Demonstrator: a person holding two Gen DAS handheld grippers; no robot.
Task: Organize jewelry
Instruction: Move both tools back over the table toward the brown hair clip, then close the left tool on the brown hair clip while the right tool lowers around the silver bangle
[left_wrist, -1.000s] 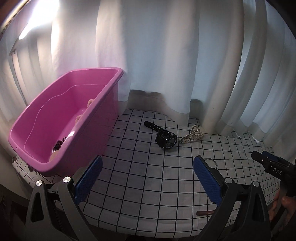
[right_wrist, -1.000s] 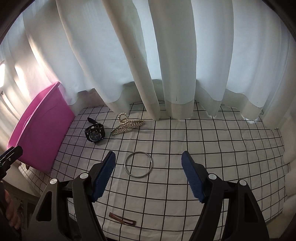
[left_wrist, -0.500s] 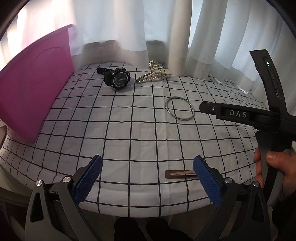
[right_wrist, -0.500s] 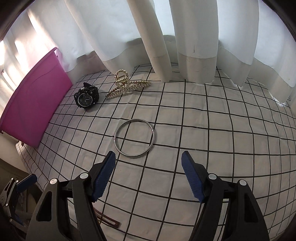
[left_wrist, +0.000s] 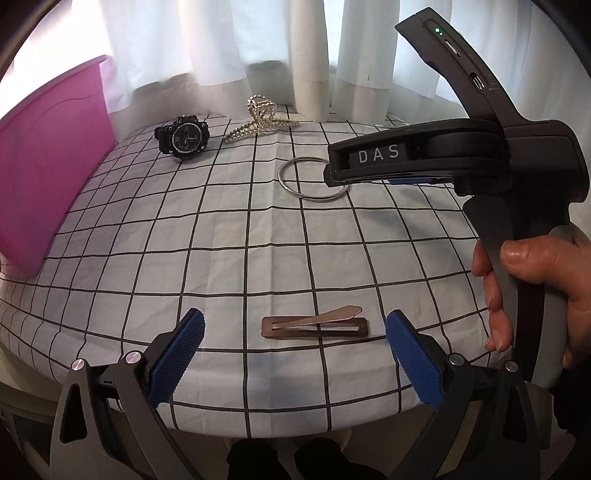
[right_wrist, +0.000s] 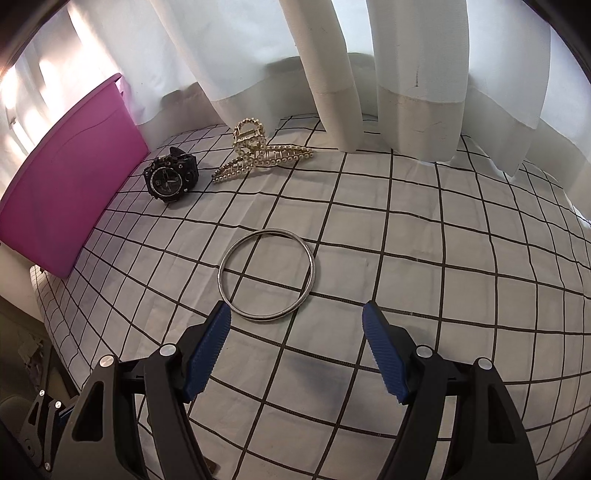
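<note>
A brown flat hair clip (left_wrist: 314, 326) lies near the table's front edge, between and just ahead of my open left gripper (left_wrist: 293, 354). A silver bangle (right_wrist: 266, 274) lies on the checked cloth just ahead of my open, empty right gripper (right_wrist: 297, 347); it also shows in the left wrist view (left_wrist: 295, 184), partly hidden by the right tool. A black watch (right_wrist: 170, 179) and a gold pearl claw clip (right_wrist: 258, 151) lie farther back. The pink bin (right_wrist: 70, 184) stands at the left.
White curtains (right_wrist: 369, 74) hang close behind the table. The checked cloth (left_wrist: 221, 240) covers the table, whose front edge is under my left gripper. The right hand-held tool (left_wrist: 480, 155) stands to the right of the left gripper.
My left gripper has swung away from the pink bin and come down to the brown hair clip at the front edge. My right gripper has moved down and closer to the bangle.
</note>
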